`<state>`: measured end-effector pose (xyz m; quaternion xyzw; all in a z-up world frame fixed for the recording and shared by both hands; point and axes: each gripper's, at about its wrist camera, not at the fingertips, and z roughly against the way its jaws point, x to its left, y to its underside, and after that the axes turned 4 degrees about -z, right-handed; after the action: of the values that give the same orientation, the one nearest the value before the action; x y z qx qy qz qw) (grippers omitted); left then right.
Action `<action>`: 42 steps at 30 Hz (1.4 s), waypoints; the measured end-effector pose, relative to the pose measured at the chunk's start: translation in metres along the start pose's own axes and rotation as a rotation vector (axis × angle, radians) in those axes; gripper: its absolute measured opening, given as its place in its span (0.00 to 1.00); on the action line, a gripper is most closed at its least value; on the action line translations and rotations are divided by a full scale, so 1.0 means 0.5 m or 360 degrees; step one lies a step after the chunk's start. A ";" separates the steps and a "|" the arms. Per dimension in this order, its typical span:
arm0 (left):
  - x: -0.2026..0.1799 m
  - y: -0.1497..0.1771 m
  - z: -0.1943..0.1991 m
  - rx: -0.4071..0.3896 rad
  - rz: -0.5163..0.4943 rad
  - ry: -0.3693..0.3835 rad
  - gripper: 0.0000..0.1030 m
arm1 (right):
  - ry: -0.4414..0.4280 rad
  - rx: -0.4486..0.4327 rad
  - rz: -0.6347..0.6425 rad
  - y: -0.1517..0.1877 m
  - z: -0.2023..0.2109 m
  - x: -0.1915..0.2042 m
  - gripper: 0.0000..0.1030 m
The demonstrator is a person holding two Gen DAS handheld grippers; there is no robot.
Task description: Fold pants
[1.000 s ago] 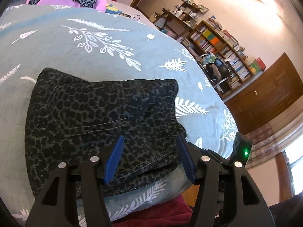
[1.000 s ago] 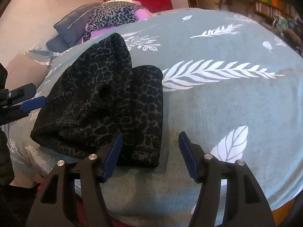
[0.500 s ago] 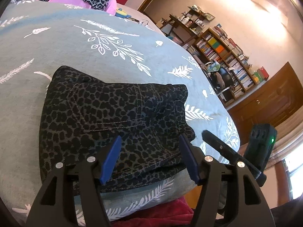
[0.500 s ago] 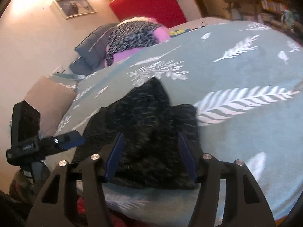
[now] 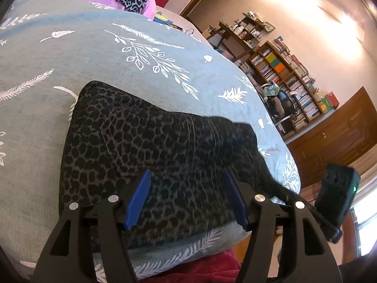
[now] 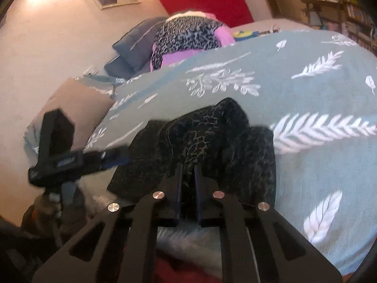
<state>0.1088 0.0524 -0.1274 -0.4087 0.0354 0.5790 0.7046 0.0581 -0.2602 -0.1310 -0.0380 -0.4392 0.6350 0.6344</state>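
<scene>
The right tool (image 6: 187,184), black-framed with blue pads, has its jaws drawn close together on a raised fold of the dark leopard-print pants (image 6: 207,146); the frame is motion-blurred, so I take it as clamped on the cloth rather than merely touching it. It points forward and slightly down from the bed's near edge, level and not rolled.

The left tool (image 5: 186,195) has its jaws wide apart, its blue pads (image 5: 137,198) hovering over the near hem of the same pants (image 5: 153,151) with nothing between them. It is tipped to one side, so the room behind appears slanted. In the right wrist view this left tool (image 6: 113,158) reaches in from the left, its tip at the pants' left edge.

The pants lie bunched in a compact, partly folded heap near the front edge of the bed, on a grey-green bedspread printed with white leaves and feathers (image 5: 70,54). At the head of the bed sits a pink pillow draped in lighter leopard-print fabric (image 6: 186,35). A wooden bookshelf packed with books (image 5: 289,80) stands against the far wall.
</scene>
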 end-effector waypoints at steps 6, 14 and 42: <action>-0.021 0.006 -0.024 0.0043 -0.0045 0.0011 0.61 | 0.0112 0.0135 -0.0136 0.063 -0.023 -0.056 0.08; -0.028 0.013 -0.056 0.0127 -0.0058 -0.0008 0.61 | 0.0100 0.0127 -0.0179 0.068 -0.037 -0.076 0.19; 0.045 -0.014 -0.024 0.0019 0.0057 -0.0151 0.61 | 0.0036 0.0090 -0.0293 -0.006 -0.130 -0.109 0.51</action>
<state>0.1270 0.0629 -0.1434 -0.3758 0.0126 0.6100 0.6975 0.1100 -0.2735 -0.1967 0.0134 -0.4154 0.5857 0.6959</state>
